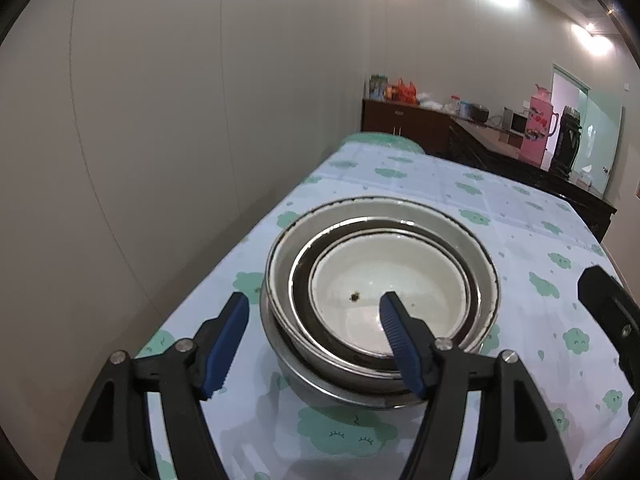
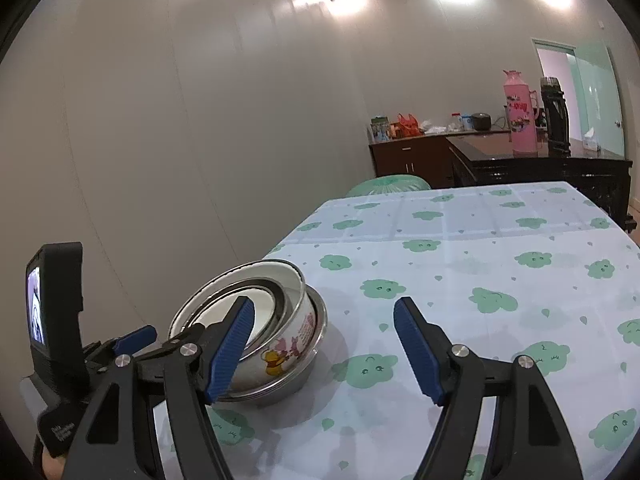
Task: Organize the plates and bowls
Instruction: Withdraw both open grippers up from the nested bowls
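Three nested bowls (image 1: 380, 280) sit as one stack near the left edge of the table (image 1: 520, 240), which wears a pale cloth printed with green clouds. From the left wrist view the stack is seen from above: a wide steel bowl at the bottom, a dark-rimmed one inside it, and a white inner bowl (image 1: 384, 288) with a small dark speck on its floor. The right wrist view shows what that angle hides: the stack's side, where a cartoon bear and pink figures are printed on the wall of the upper bowl (image 2: 288, 344), and the steel bowl (image 2: 304, 376) beneath it resting on the cloth.

The left gripper (image 1: 314, 308) has its jaws spread wide and grips nothing. Its left blue pad stands outside the stack's near rim, while the right pad hangs over the white interior, so the near rim lies between the two fingers; no pad can be seen pressing on it. The right gripper (image 2: 324, 312) is likewise released and empty. Its left finger overlaps the stack in the picture, and the open cloth shows between its jaws, with the stack off to its left side. In the right wrist view the left gripper's black body and small screen (image 2: 36, 308) appear at the far left. A pink flask (image 2: 520, 120) stands on a dark cabinet beyond.
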### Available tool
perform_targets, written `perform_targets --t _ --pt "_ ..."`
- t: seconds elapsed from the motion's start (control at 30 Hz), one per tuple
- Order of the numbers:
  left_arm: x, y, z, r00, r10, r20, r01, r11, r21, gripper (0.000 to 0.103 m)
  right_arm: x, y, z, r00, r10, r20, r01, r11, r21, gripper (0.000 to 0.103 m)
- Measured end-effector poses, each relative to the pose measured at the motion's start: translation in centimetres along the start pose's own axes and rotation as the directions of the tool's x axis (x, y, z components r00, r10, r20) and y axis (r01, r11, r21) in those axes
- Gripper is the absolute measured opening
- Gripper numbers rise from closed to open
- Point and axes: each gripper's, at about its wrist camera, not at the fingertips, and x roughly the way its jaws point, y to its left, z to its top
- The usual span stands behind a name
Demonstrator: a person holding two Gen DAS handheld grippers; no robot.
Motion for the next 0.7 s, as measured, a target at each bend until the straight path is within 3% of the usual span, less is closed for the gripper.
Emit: perform_targets --t 0.07,0.13,0.23,0.7 --pt "-0.6 0.0 -0.2 0.999 0.014 0.036 -0.014 1.0 0.007 0.094 -0.5 0.4 -0.1 1.0 0.006 0.018 -0.006 1.0 -0.006 0.075" --pt "-1.7 0.1 -0.3 0.992 0.051 0.112 -0.053 0.999 0.011 0.1 -0.9 0.7 -0.2 0.999 0.005 0.044 -0.005 1.0 -0.008 0.075" --pt "-3.0 0.4 -0.2 0.977 0.094 0.193 -0.098 0.995 0.011 0.103 -1.5 1.3 -0.3 0.997 0.0 0.073 0.001 1.0 -0.021 0.077" --pt "-4.7 1.1 -0.3 0.973 0.032 0.229 -0.037 0.999 0.018 0.103 -3.0 2.1 -0.4 0.991 -0.001 0.132 0.003 1.0 -0.018 0.079"
